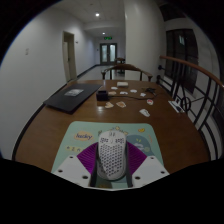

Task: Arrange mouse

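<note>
A white perforated mouse [111, 154] sits between my fingers, its nose pointing away from me. My gripper [112, 166] is shut on the mouse, with the purple pads [88, 163] pressing on both of its sides. Under and just ahead of the mouse lies a colourful mouse mat [80, 134] with a pale green field and printed figures, near the front edge of the brown wooden table [50, 122]. Whether the mouse touches the mat or hangs just above it cannot be told.
A dark closed laptop [72, 97] lies beyond the mat to the left. Several small cards and papers [126, 93] are scattered at mid table, and a small white object [144, 113] lies nearer. A chair [181, 104] stands at the table's right edge.
</note>
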